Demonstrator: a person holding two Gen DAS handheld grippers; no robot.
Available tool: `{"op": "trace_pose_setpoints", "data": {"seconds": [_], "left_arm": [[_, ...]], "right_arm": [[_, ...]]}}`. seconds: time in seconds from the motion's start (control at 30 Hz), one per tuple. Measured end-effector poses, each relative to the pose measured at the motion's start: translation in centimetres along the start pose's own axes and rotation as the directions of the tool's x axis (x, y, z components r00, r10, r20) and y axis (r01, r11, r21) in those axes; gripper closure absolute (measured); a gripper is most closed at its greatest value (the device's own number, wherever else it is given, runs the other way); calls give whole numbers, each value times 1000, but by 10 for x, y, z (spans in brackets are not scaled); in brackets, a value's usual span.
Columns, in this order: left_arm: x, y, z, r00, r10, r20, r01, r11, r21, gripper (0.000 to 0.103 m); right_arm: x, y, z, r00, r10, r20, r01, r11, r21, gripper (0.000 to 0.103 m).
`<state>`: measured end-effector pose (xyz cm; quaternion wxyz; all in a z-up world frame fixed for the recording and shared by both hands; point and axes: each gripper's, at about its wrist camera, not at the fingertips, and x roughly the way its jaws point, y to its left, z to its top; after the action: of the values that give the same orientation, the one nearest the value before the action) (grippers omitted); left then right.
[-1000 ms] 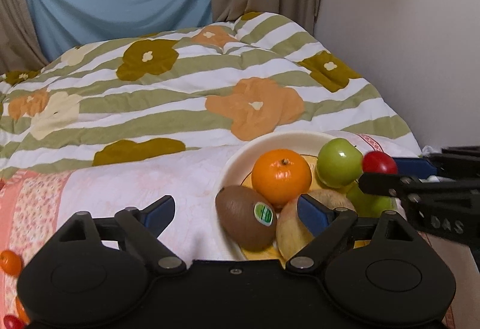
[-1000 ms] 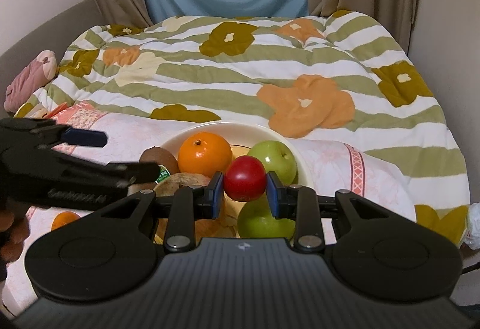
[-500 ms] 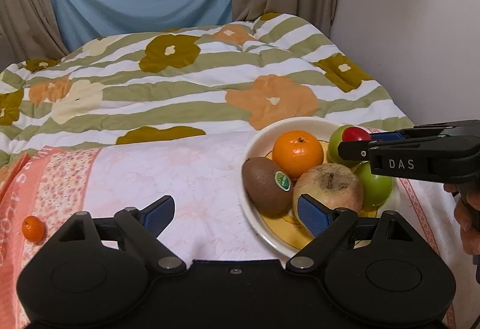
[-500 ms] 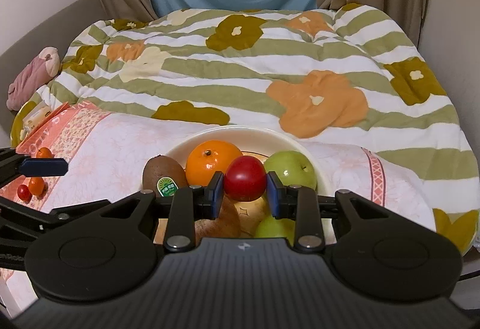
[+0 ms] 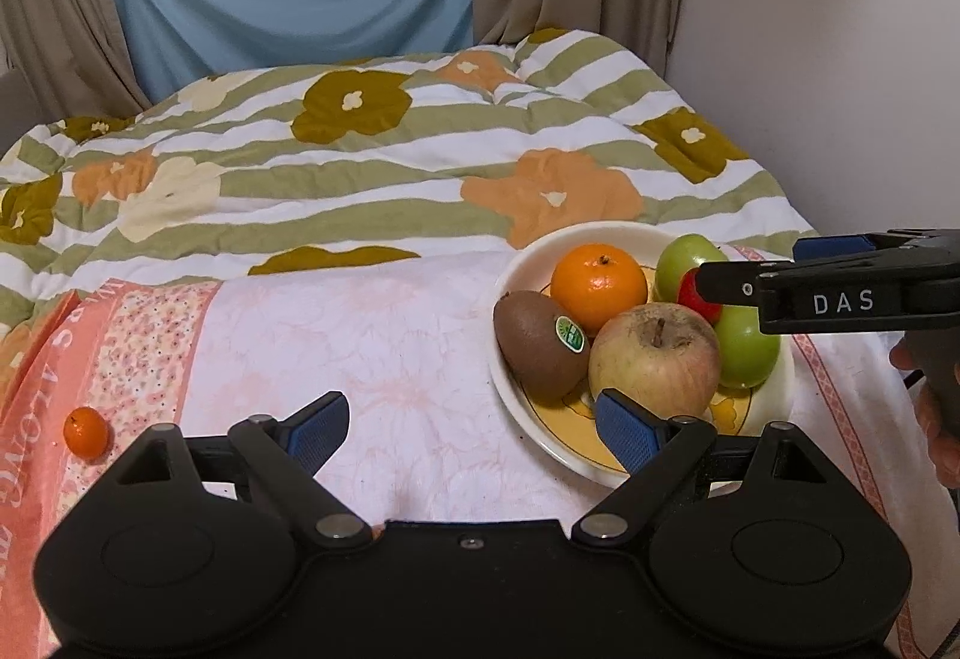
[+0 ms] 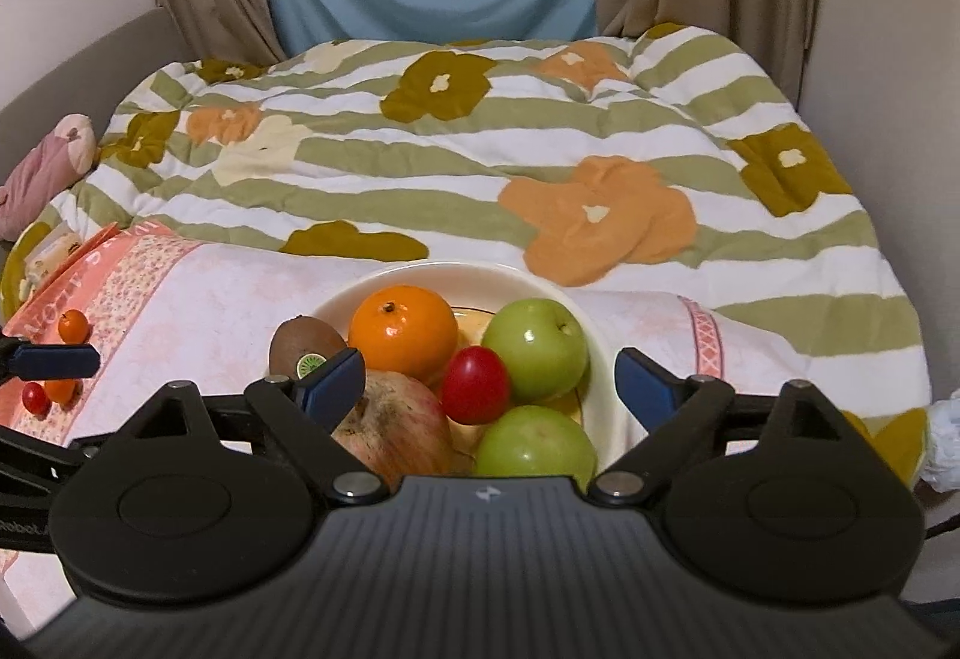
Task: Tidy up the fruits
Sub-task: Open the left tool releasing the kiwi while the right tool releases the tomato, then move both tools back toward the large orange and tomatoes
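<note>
A cream plate [image 5: 528, 431] [image 6: 420, 278] on the pink cloth holds an orange [image 5: 599, 287] [image 6: 403, 338], a kiwi [image 5: 537, 353] [image 6: 303, 344], a brownish apple [image 5: 654, 362] [image 6: 390, 428], two green apples [image 6: 536, 350] [image 6: 534, 449] and a small red tomato [image 6: 477, 386] [image 5: 696, 296]. My right gripper [image 6: 489, 380] is open just above the plate, with the tomato lying free between its fingers. My left gripper [image 5: 471, 428] is open and empty over the cloth at the plate's near left.
Small oranges [image 5: 86, 432] [image 6: 73, 326] [image 6: 60, 389] and a small red tomato [image 6: 35, 398] lie on the cloth's left border. A striped flowered quilt [image 5: 372, 167] covers the bed behind. A wall stands at the right, curtains at the back. A pink soft toy [image 6: 42, 167] lies far left.
My right gripper has opened and let go of the red tomato, which now rests on the plate among the apples. My left gripper has drawn back and left from the plate.
</note>
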<state>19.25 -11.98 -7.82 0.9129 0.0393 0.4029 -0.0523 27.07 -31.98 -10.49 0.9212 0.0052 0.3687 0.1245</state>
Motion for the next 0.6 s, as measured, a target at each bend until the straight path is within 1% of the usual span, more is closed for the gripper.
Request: {"op": "trace_pose_setpoints", "data": {"seconds": [0.33,0.6], "left_arm": [[-39,2,7,998,12,58,-13,1000,14,11],[-77,14,-5,995,37,92,-37,999,-1,10]], "right_arm": [[-41,19,1,998,-35,52,37,999,-36,0],[-80,41,2,995,-62,84,64,998,-29,0]]}}
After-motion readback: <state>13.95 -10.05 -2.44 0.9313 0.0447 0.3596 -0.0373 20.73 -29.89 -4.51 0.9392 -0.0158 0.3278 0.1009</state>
